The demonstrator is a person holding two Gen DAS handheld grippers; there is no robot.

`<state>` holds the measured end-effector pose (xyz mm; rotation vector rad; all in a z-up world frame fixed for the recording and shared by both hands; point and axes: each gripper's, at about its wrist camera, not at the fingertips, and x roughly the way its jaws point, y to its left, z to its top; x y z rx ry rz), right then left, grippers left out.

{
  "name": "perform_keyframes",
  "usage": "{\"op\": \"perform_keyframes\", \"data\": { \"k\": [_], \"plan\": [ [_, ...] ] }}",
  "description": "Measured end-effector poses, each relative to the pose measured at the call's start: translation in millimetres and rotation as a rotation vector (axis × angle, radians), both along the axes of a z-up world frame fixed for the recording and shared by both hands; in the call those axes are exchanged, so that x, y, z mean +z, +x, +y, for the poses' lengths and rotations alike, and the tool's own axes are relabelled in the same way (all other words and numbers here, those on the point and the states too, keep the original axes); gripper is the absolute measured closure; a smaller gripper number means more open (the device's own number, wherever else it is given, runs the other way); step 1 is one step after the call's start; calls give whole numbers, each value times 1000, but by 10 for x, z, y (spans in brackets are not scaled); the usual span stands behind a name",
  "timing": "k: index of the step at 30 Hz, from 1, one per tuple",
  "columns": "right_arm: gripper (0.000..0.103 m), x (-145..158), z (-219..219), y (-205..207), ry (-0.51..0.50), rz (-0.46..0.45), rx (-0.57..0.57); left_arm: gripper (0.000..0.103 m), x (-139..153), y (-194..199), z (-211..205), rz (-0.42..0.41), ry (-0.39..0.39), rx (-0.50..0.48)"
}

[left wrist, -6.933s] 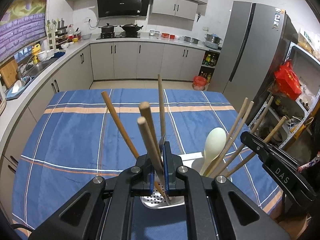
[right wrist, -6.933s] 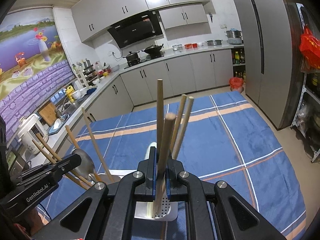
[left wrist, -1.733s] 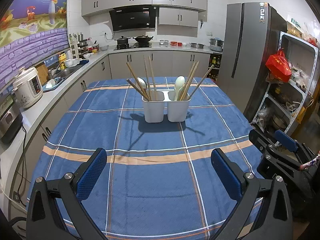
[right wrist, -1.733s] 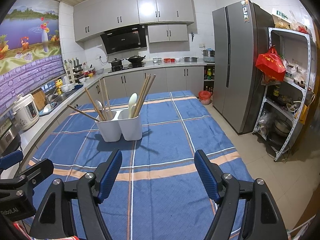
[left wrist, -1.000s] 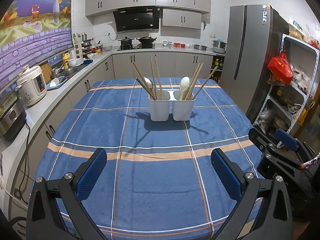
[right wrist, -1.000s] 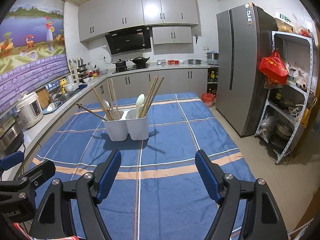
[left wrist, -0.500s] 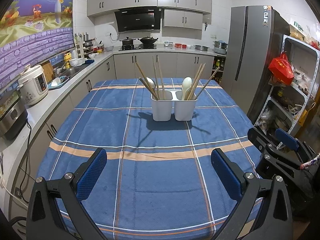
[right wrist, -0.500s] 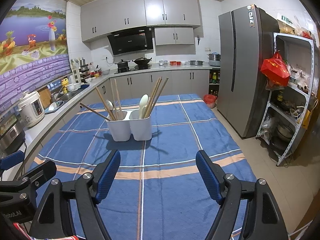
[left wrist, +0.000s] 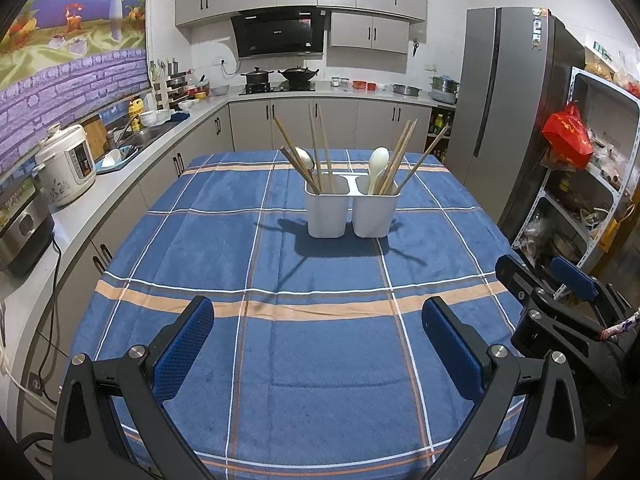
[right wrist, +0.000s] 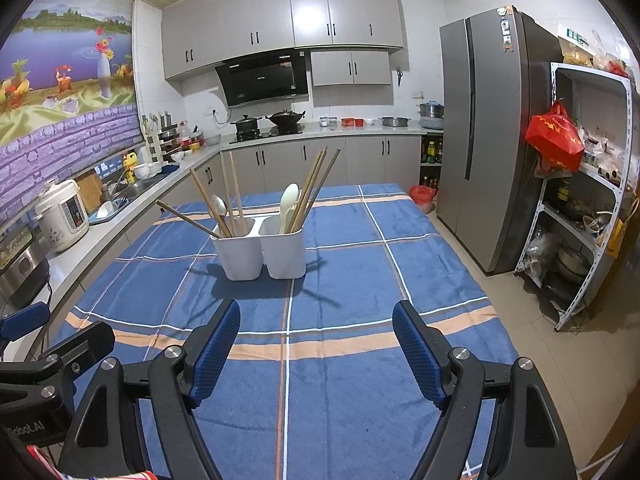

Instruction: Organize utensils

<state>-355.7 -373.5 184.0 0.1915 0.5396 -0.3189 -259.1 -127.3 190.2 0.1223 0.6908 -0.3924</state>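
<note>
A white two-compartment utensil holder (left wrist: 348, 210) (right wrist: 260, 252) stands on the far half of the blue checked tablecloth (left wrist: 320, 340). Its left compartment holds wooden chopsticks (left wrist: 316, 148) and a metal spoon (left wrist: 304, 158). Its right compartment holds a cream spoon (left wrist: 378, 160) (right wrist: 289, 200) and more chopsticks (right wrist: 316, 184). My left gripper (left wrist: 318, 324) hangs open over the near part of the table, nothing between its blue pads. My right gripper (right wrist: 316, 330) is open and empty too, well short of the holder. The right gripper's body (left wrist: 560, 300) shows at the left wrist view's right edge.
A counter (left wrist: 80, 192) with a rice cooker (left wrist: 68, 168) and a sink runs along the left. A grey fridge (right wrist: 492, 140) and a metal shelf rack (right wrist: 584, 200) with a red bag (right wrist: 554, 140) stand to the right of the table. Floor (right wrist: 516, 312) lies beside the table's right edge.
Both grippers let go of the utensils in the holder, opened and pulled back from it to the table's near side. Over the last second both views barely shift.
</note>
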Motion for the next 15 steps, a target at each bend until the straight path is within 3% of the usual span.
{"op": "perform_keyframes", "data": {
  "k": [15],
  "plan": [
    [20, -202, -188, 336, 31, 59, -8, 0, -207, 405, -217, 65, 28, -3]
  ]
}}
